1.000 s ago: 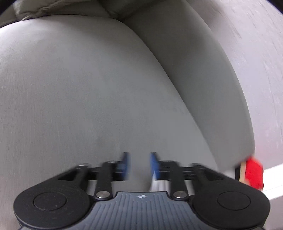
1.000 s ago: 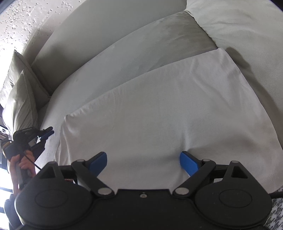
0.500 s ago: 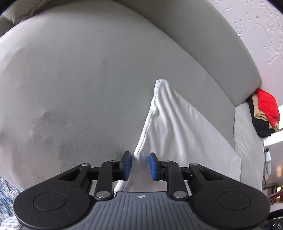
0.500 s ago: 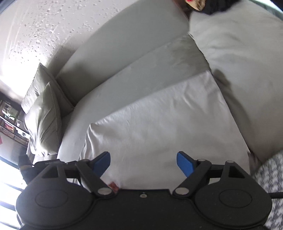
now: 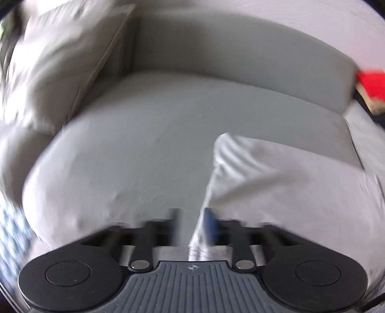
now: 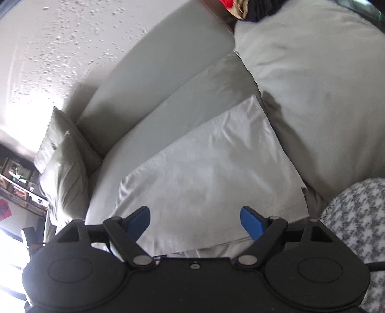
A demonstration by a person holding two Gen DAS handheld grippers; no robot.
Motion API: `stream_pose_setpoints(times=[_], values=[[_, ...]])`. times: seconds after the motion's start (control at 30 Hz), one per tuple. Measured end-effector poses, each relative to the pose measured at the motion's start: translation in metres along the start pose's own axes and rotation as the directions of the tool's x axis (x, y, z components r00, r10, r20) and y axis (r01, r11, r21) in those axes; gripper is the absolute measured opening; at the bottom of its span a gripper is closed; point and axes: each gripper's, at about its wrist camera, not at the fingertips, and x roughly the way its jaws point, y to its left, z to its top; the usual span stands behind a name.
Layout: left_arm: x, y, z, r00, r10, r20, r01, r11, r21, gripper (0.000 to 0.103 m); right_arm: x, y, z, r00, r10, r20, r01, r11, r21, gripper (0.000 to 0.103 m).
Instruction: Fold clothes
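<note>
A white garment (image 6: 207, 178) lies folded flat on the grey sofa seat (image 6: 182, 101). In the left wrist view the garment (image 5: 276, 178) stretches from the fingers to the right, its edge rising between the blue pads. My left gripper (image 5: 192, 224) looks nearly shut with that edge beside the right pad; the frame is blurred, so the grip is unclear. My right gripper (image 6: 196, 220) is open and empty, hovering above the garment's near edge.
Grey cushions (image 6: 60, 168) lean at the sofa's left end, also in the left wrist view (image 5: 53, 67). A pile of red and dark clothes (image 5: 370, 86) sits at the right, also in the right wrist view (image 6: 243, 6). A houndstooth fabric (image 6: 356, 216) lies at the right front.
Both grippers have pulled back and up from the sofa. The left view has swung, and its jaws look slightly wider apart than half a second ago. The right gripper stays open.
</note>
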Motion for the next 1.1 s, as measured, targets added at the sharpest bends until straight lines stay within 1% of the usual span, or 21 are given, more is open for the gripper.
stream_pose_setpoints(times=[0.07,0.1,0.13,0.23,0.33,0.37,0.4,0.43,0.47,0.5,0.57,0.6,0.67,0.7,0.77,0.8,0.9,0.93,1.0,1.03,1.1], values=[[-0.013,-0.021,-0.002,1.0,0.013,0.025,-0.015,0.998,0.065,0.065,-0.007,0.001,-0.002,1.0,0.001,0.024,-0.001,1.0,-0.012,0.082],[-0.016,-0.033,-0.004,1.0,0.006,0.024,-0.008,0.997,0.073,0.068,-0.009,0.001,-0.003,0.999,0.003,0.032,-0.003,1.0,-0.01,0.082],[-0.018,-0.044,-0.005,1.0,-0.001,0.021,-0.001,0.997,0.081,0.068,-0.01,0.0,-0.004,0.999,0.006,0.038,-0.006,1.0,-0.008,0.082],[-0.02,-0.062,-0.007,0.999,-0.036,0.001,0.036,0.997,0.072,0.07,-0.006,-0.001,-0.007,1.0,0.019,0.025,-0.019,1.0,0.001,0.082],[-0.01,-0.078,-0.011,0.996,-0.087,-0.037,0.089,0.995,0.044,0.081,-0.005,-0.001,-0.009,1.0,0.023,0.018,-0.023,1.0,-0.004,0.082],[-0.008,-0.079,-0.011,0.993,-0.106,-0.05,0.108,0.994,0.025,0.092,-0.005,-0.001,-0.009,1.0,0.024,0.019,-0.024,1.0,-0.002,0.083],[-0.006,-0.08,-0.011,0.99,-0.126,-0.063,0.127,0.992,0.01,0.097,-0.005,-0.001,-0.01,0.999,0.026,0.02,-0.026,1.0,0.0,0.083],[-0.003,-0.081,-0.011,0.986,-0.15,-0.077,0.15,0.989,-0.005,0.098,-0.005,-0.002,-0.01,0.999,0.027,0.021,-0.027,1.0,0.003,0.083],[0.005,-0.082,-0.011,0.973,-0.205,-0.102,0.204,0.979,-0.025,0.099,-0.005,-0.002,-0.01,0.999,0.028,0.022,-0.028,1.0,0.006,0.083],[0.007,-0.081,-0.012,0.954,-0.272,-0.127,0.267,0.962,-0.05,0.099,-0.005,-0.003,-0.01,0.999,0.028,0.022,-0.028,1.0,0.01,0.083],[0.011,-0.08,-0.013,0.909,-0.385,-0.16,0.372,0.922,-0.105,0.102,-0.005,-0.003,-0.01,0.999,0.027,0.021,-0.027,0.999,0.017,0.083],[0.012,-0.08,-0.013,0.889,-0.427,-0.166,0.409,0.903,-0.135,0.102,-0.005,-0.003,-0.009,0.999,0.027,0.021,-0.027,0.999,0.021,0.083],[0.017,-0.078,-0.014,0.843,-0.514,-0.159,0.478,0.851,-0.215,0.102,-0.004,-0.003,-0.009,0.999,0.028,0.021,-0.029,0.999,0.028,0.083],[0.02,-0.076,-0.017,0.823,-0.552,-0.136,0.506,0.821,-0.265,0.102,-0.005,-0.003,-0.009,0.999,0.028,0.021,-0.029,0.999,0.029,0.083],[0.024,-0.07,-0.023,0.8,-0.598,-0.046,0.543,0.754,-0.369,0.102,-0.005,-0.002,-0.009,0.999,0.023,0.023,-0.024,0.999,0.026,0.083],[0.025,-0.066,-0.026,0.795,-0.606,-0.004,0.551,0.726,-0.412,0.102,-0.006,-0.002,-0.008,0.999,0.022,0.025,-0.023,0.999,0.026,0.083],[0.027,-0.06,-0.028,0.845,-0.534,0.016,0.482,0.748,-0.456,0.102,-0.007,-0.002,-0.008,0.999,0.02,0.028,-0.021,0.999,0.031,0.084],[0.026,-0.06,-0.027,0.872,-0.489,0.015,0.444,0.78,-0.441,0.102,-0.007,-0.002,-0.008,0.999,0.02,0.028,-0.02,0.999,0.034,0.084],[0.027,-0.062,-0.025,0.914,-0.407,0.004,0.371,0.829,-0.418,0.102,-0.006,-0.001,-0.008,0.999,0.018,0.027,-0.019,0.999,0.035,0.084],[0.028,-0.063,-0.024,0.92,-0.392,-0.003,0.354,0.834,-0.422,0.102,-0.005,-0.001,-0.008,1.0,0.018,0.025,-0.019,0.999,0.033,0.084],[0.033,-0.066,-0.02,0.917,-0.394,-0.059,0.334,0.841,-0.425,0.102,-0.003,0.001,-0.008,1.0,0.017,0.022,-0.018,0.999,0.029,0.084]])
